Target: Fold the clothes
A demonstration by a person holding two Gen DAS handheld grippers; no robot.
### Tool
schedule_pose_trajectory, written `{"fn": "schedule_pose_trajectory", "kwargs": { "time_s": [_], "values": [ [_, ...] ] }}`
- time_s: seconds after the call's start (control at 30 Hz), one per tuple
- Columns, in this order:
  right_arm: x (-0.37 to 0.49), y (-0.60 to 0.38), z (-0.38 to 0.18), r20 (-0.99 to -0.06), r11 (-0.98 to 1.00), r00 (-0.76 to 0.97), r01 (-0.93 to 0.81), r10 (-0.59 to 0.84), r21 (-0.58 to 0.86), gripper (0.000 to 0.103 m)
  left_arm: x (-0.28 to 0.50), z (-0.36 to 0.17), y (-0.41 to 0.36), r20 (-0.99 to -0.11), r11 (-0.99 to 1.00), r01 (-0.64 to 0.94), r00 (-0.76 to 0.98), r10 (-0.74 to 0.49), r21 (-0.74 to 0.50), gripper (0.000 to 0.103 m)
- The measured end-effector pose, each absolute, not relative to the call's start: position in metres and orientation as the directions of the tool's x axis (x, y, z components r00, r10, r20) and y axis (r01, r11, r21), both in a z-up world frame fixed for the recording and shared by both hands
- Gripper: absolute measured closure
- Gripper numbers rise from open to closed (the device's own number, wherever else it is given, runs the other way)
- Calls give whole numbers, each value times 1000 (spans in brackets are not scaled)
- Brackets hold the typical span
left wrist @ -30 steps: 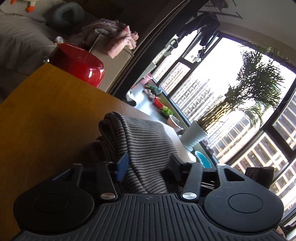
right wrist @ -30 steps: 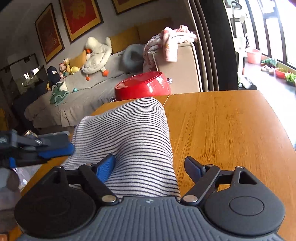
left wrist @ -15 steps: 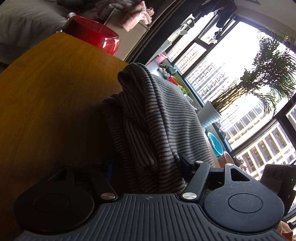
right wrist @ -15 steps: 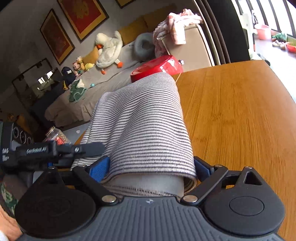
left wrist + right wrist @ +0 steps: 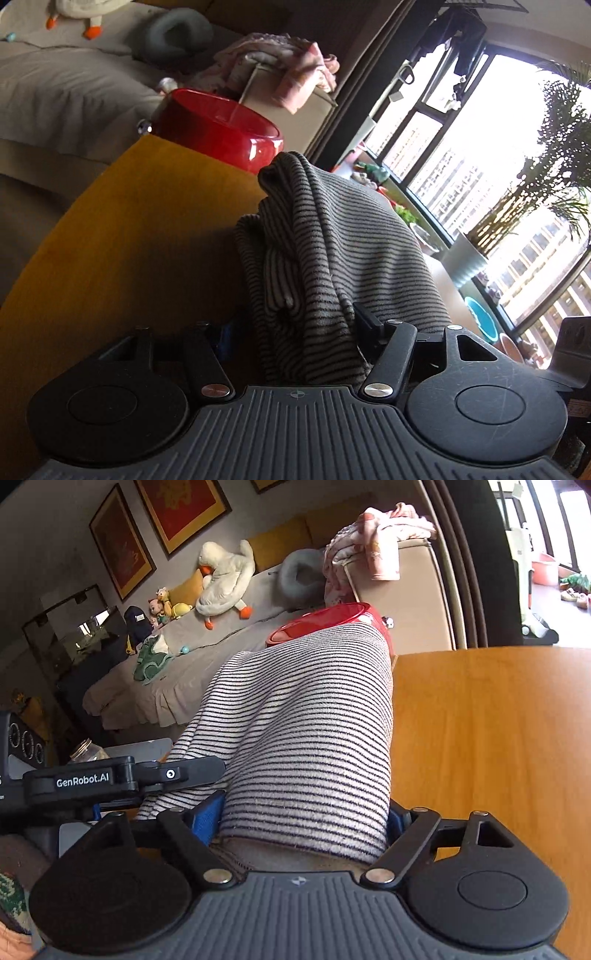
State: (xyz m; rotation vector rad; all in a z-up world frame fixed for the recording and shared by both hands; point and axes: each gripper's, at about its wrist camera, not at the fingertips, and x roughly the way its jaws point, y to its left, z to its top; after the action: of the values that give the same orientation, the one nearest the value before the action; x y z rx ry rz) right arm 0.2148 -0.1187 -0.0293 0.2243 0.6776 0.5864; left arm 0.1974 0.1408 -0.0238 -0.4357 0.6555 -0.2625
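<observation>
A white garment with thin dark stripes runs as a thick fold from my right gripper out over the wooden table. Its jaws are closing, and the cloth fills the gap between both blue pads. In the left wrist view the same garment looks grey and bunched, rising in a ridge from my left gripper. That gripper is shut on the bunch, with its right finger against the cloth and its left pad in shadow. One finger of the left gripper reaches the cloth's left edge.
A red round vessel stands at the table's far edge, partly behind the garment. Beyond it are a beige sofa with plush toys and a pink cloth over its arm. Windows and a potted plant lie to the right.
The garment now fills the right gripper from pad to pad, where before only the left pad touched it. The left jaws have narrowed onto the bunched cloth. Both grippers have shifted.
</observation>
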Motion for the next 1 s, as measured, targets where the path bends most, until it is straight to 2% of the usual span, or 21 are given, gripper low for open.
{"fn": "schedule_pose_trajectory", "kwargs": {
  "time_s": [0.23, 0.43, 0.63, 0.77, 0.83, 1.0],
  "values": [
    [251, -99, -29, -530, 808, 611, -471, 588, 353, 16, 212, -23, 157, -528, 879, 64, 778, -341, -473, 34],
    [252, -103, -30, -527, 821, 629, -444, 571, 360, 15, 220, -27, 155, -511, 882, 90, 786, -349, -463, 30],
    [246, -107, -30, -522, 833, 650, -420, 553, 360, 10, 220, -27, 155, -511, 879, 98, 782, -358, -467, 29],
    [236, -111, -30, -509, 838, 666, -407, 545, 365, 10, 224, -27, 156, -507, 877, 107, 781, -366, -468, 28],
    [234, -111, -29, -506, 844, 676, -407, 536, 349, 16, 228, -28, 155, -502, 876, 114, 781, -371, -469, 28],
    [239, -109, -31, -528, 856, 674, -384, 517, 347, 16, 236, -29, 151, -500, 882, 118, 786, -363, -456, 26]
  ]
}}
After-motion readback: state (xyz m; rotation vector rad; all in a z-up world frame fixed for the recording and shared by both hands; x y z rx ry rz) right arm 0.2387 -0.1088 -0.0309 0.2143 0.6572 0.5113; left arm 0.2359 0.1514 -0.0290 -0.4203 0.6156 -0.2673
